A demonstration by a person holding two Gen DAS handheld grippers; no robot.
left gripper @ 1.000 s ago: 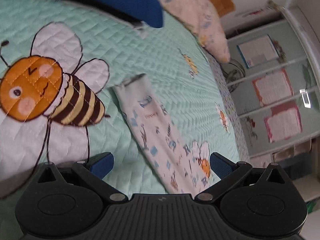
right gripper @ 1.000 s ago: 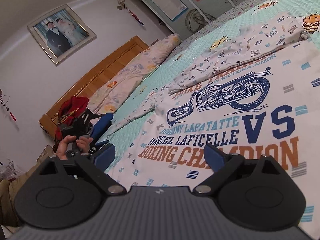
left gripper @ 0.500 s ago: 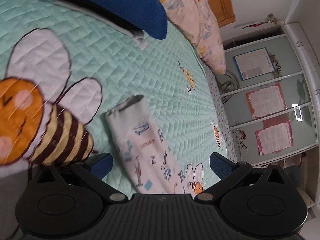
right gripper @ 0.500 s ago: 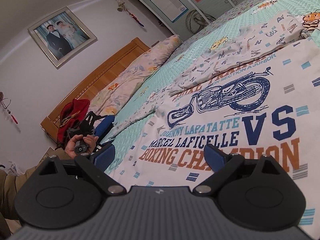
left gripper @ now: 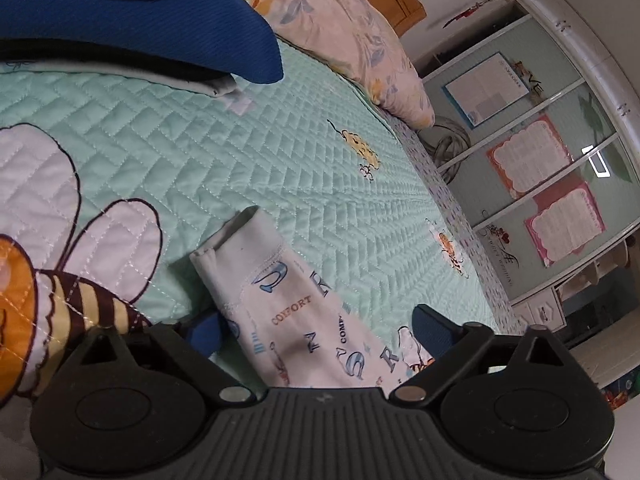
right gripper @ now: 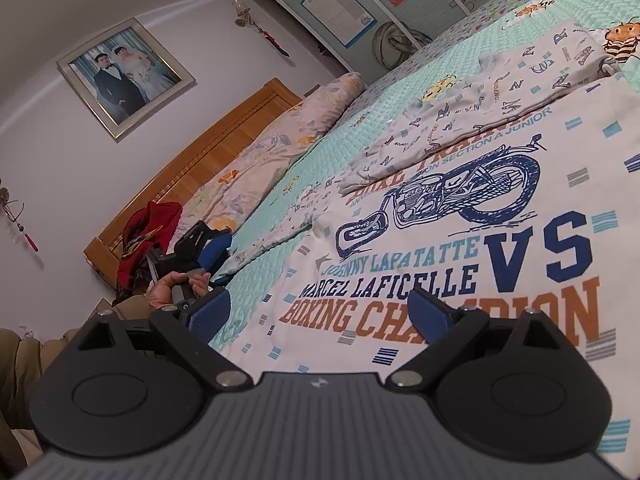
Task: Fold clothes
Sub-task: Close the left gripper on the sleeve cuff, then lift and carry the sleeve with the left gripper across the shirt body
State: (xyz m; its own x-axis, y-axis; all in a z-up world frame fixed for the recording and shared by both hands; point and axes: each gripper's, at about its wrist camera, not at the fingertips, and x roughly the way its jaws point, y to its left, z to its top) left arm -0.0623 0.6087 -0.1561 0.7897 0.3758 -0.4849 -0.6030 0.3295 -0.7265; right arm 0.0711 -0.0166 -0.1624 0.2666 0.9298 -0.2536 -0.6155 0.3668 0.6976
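Cotton sleeve (left gripper: 288, 312), letter-printed, now lies between the left gripper (left gripper: 316, 330)'s spread jaws, which have just been narrowing on it without pinching yet: a grab looks imminent. Right view: right gripper (right gripper: 324, 312) hovers spread over the motorcycle-print shirt (right gripper: 460, 248) on the quilt (right gripper: 348, 120). No containers visible.

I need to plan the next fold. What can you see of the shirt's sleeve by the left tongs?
The sleeve is soft white knit, printed with scattered letters and the word COMFORT in blue, grey and orange. Its plain ribbed cuff gapes slightly open. It lies flat and stretched out on the mint quilted bedspread, between the jaws of the left tongs, which have just been closing; the pads do not press it yet.
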